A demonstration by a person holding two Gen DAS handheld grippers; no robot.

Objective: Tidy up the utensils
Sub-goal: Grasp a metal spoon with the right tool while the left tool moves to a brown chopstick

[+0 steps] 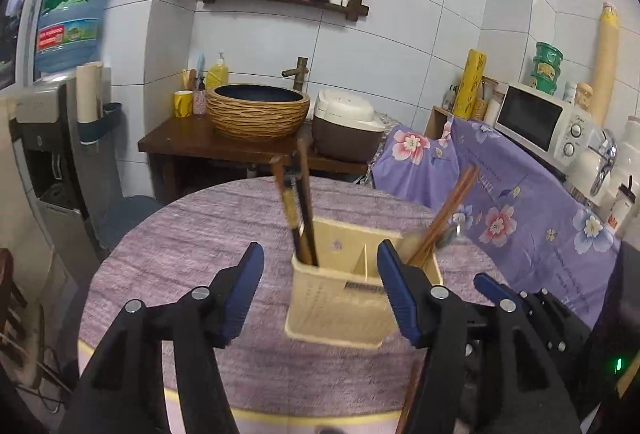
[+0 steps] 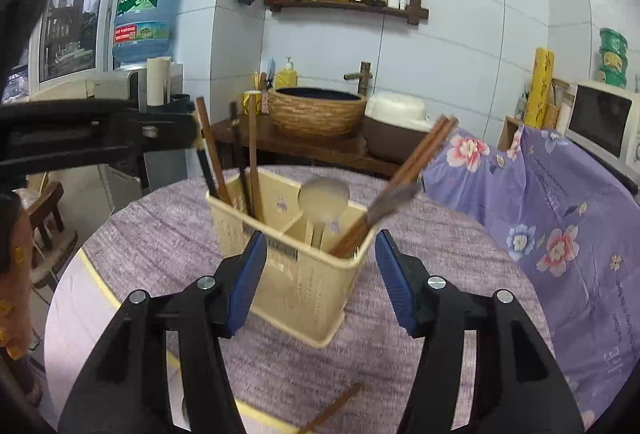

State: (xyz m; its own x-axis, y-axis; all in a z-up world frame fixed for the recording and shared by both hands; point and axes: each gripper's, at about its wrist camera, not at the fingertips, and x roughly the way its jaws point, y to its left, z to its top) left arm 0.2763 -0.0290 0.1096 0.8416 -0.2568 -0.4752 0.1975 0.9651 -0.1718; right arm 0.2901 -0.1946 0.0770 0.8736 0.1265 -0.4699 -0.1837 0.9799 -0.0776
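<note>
while both grippers gape empty | chopsticks (image 2: 400,186) in holder (image 2: 304,274) lean up-right

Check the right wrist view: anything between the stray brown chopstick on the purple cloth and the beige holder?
Nothing visible. The brown wooden chopstick lies on bare purple tablecloth in front of the beige plastic utensil holder; the open right gripper holds nothing.

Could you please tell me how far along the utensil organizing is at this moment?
Mostly done: the cream utensil holder already has dark chopsticks in its left compartment, and brown chopsticks with a pale spoon in its right. Nothing is in hand: the left claw and right claw both stand open and empty. Left to do: one chopstick lies loose on the purple tablecloth.
</note>
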